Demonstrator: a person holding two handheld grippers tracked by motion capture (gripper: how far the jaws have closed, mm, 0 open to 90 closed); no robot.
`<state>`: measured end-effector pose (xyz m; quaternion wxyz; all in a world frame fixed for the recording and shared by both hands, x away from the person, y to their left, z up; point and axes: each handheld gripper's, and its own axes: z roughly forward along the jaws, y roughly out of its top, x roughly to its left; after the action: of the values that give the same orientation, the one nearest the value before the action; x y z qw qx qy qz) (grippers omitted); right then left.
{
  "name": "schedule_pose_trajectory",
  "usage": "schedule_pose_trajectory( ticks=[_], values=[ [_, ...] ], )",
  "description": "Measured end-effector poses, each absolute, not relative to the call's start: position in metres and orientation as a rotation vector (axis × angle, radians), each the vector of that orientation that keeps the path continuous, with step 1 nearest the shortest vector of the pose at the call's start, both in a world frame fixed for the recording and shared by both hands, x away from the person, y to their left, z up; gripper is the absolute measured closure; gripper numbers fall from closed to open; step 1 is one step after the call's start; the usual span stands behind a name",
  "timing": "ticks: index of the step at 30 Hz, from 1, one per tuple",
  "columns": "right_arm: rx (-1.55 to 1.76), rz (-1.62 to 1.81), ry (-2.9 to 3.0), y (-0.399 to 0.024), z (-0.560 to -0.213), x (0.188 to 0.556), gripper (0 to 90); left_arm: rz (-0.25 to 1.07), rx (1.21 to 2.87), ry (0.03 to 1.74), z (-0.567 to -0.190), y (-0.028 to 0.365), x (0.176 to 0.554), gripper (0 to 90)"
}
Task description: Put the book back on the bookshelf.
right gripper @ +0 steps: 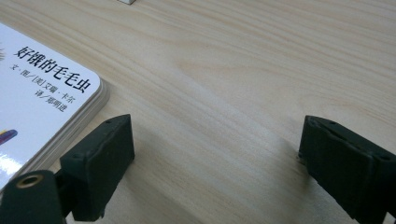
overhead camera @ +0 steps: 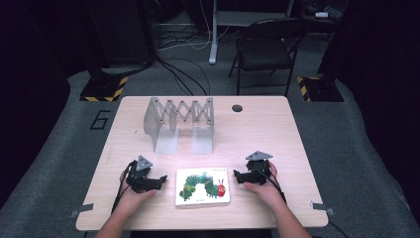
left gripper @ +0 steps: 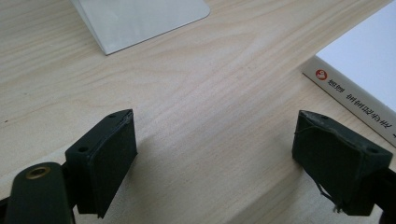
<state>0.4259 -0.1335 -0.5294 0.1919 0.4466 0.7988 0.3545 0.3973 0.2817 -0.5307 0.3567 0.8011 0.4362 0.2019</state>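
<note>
From the high view, a light wooden table carries a white picture book lying flat near its near edge, its cover showing a green caterpillar with a red head. The left gripper rests on the tabletop at the book's nine o'clock, just beside its left edge, held by the person's left hand. The right gripper sits at the book's three o'clock, near its upper right corner, held by the right hand. At the book's twelve o'clock, well apart from it, stands a grey metal expanding rack with a scissor-lattice top and flat foot plates. A small round hole is in the table at the rack's three o'clock, and a dark folding chair stands on the floor beyond the table. In the left gripper view, the jaws stand wide apart with bare wood grain between them, holding nothing; the book's spine, printed with a red logo and small characters, lies at two o'clock, close to the right jaw, and a foot plate of the rack is at eleven o'clock. In the right gripper view, the jaws are likewise spread wide and empty over the table; the book's rounded corner with black printed characters lies at ten o'clock, just beside the left jaw.
</note>
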Motion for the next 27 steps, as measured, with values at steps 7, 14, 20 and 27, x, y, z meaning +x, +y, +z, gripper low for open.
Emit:
schedule_pose_trajectory(
  ticks=[7, 14, 20, 27],
  values=[
    [1.241, 0.988, 2.253, -0.1343, -0.5295, 0.4254, 8.9, 0.521, 2.072, 1.126, -0.5305, 0.2814, 0.3976, 13.0],
    [1.241, 0.988, 2.253, -0.1343, -0.5295, 0.4254, 8.9, 0.522, 2.072, 1.127, -0.5305, 0.2813, 0.3979, 13.1],
    [1.242, 0.986, 2.253, -0.1344, -0.5295, 0.4253, 8.9, 0.52, 2.069, 1.132, -0.5302, 0.2815, 0.3978, 13.6],
    [1.242, 0.987, 2.253, -0.1343, -0.5295, 0.4253, 8.9, 0.528, 2.066, 1.135, -0.5304, 0.2809, 0.3978, 13.5]
  ],
)
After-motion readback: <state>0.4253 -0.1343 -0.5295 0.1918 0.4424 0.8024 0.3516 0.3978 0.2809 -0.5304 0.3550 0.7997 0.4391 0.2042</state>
